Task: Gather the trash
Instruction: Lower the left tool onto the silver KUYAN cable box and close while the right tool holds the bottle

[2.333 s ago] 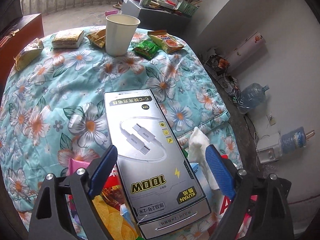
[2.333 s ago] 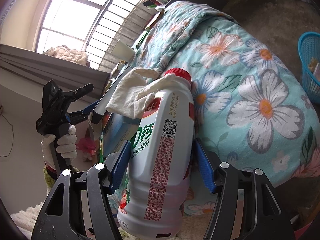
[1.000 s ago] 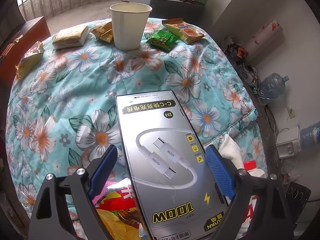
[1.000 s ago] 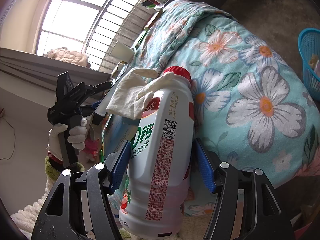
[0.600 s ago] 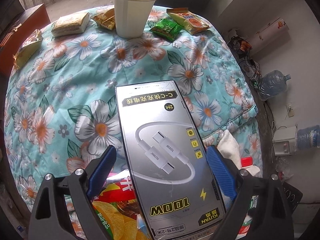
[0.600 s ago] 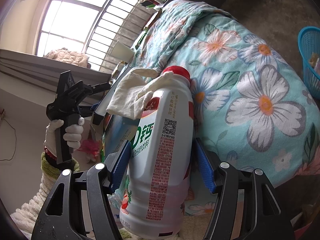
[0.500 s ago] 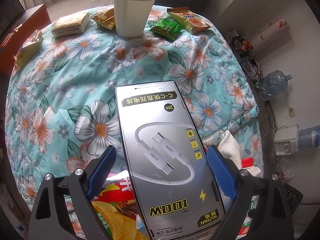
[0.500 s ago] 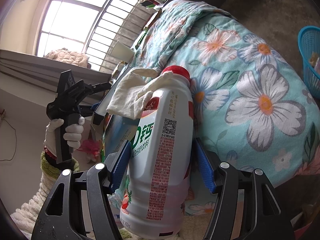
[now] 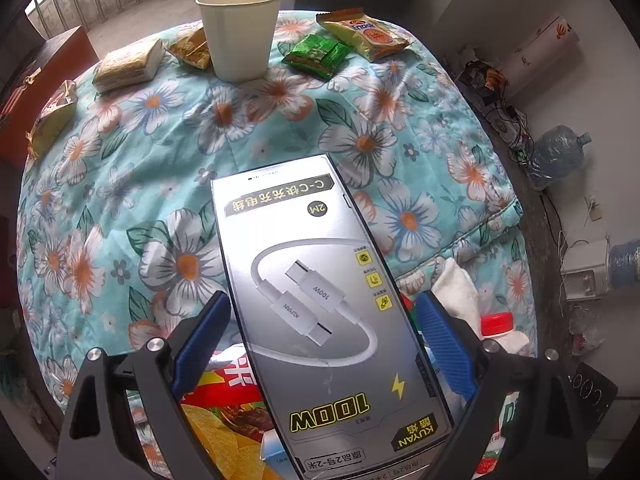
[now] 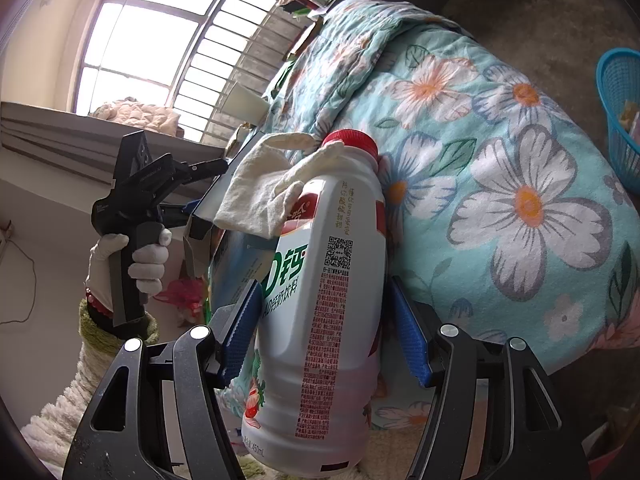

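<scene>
My left gripper (image 9: 322,314) is shut on a long silver cable box (image 9: 320,296) and holds it above the floral-covered table (image 9: 120,168). My right gripper (image 10: 322,304) is shut on a white drink bottle with a red cap (image 10: 320,320), held tilted beside the table edge. A crumpled white tissue (image 10: 264,188) lies against the bottle's neck. On the table's far side stand a paper cup (image 9: 240,28), a green wrapper (image 9: 318,54), a yellow snack bag (image 9: 366,36) and other wrappers (image 9: 128,64). The left gripper also shows in the right wrist view (image 10: 152,200).
A blue basket (image 10: 618,108) stands on the floor at the right. A chip bag (image 9: 224,412) lies under the cable box. A brown cabinet (image 9: 40,80) is left of the table. A water jug (image 9: 560,156) and cables lie on the floor at right.
My left gripper has risen and tilted with the cable box, so the table looks farther below. My right gripper and the bottle have stayed still.
</scene>
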A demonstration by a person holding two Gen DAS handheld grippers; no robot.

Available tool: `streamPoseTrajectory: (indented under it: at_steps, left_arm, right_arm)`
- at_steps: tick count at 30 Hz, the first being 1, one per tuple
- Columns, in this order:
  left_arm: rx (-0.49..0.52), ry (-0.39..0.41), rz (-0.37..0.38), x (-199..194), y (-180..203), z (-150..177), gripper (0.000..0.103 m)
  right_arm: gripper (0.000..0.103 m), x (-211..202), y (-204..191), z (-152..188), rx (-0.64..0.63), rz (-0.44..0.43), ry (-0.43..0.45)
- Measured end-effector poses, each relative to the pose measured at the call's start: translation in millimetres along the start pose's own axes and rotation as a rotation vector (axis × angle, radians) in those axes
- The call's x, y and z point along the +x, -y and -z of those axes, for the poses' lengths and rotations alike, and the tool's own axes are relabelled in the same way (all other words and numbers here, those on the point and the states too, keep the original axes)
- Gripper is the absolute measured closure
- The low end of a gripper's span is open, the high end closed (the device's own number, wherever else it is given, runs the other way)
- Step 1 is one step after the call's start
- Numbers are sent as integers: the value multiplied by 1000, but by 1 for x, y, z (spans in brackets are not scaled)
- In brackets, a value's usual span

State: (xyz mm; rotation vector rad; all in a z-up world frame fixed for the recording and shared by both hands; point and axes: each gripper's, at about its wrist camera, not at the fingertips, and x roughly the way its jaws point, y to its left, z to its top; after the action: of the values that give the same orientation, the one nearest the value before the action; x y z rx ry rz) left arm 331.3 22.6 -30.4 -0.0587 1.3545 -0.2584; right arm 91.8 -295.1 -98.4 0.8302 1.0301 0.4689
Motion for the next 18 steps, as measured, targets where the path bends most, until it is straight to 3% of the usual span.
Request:
streamPoseTrajectory:
  at_steps: [10, 15, 18]
  left_arm:
    - [29, 12, -29, 9, 0, 3, 11]
    - [4, 0, 9, 10, -7, 8, 11]
    - [-6, 0, 25, 11, -11, 11, 19]
  right_arm:
    - [43, 1, -1, 0, 2, 1, 0]
    - [43, 2, -2, -1, 0, 7, 0]
    - [43, 3, -4, -2, 0, 12, 1]
